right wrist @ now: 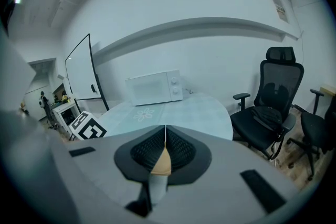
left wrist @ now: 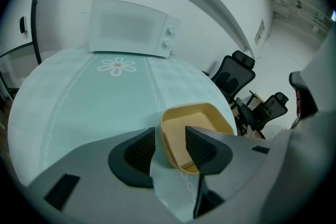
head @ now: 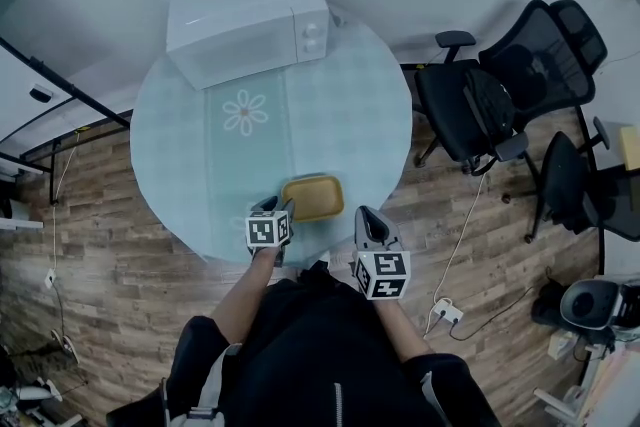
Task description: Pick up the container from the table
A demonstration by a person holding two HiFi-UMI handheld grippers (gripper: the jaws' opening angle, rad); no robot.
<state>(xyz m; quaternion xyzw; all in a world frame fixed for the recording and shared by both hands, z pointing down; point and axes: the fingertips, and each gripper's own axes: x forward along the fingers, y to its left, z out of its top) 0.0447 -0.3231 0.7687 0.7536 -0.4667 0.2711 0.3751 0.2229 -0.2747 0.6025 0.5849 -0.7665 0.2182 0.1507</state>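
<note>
A shallow tan plastic container (head: pixel 312 198) with rounded corners sits on the round worktop (head: pixel 340 105), which is covered in a pale teal cloth. It lies well apart from the white microwave oven (head: pixel 245 20), at the rim opposite the oven and nearest the person.

The left gripper (head: pixel 278 207) is on the side of the container farthest from the microwave. Its jaws stand partly apart and straddle the container's wall – one jaw outside, the other inside the tub, with the wall between them and not yet pinched.

The right gripper (head: pixel 366 215) is also on the side of the worktop away from the microwave, just beside the container. Its jaws are pressed together at the tips – a tan sliver shows in the gap beneath them, too small to identify
</note>
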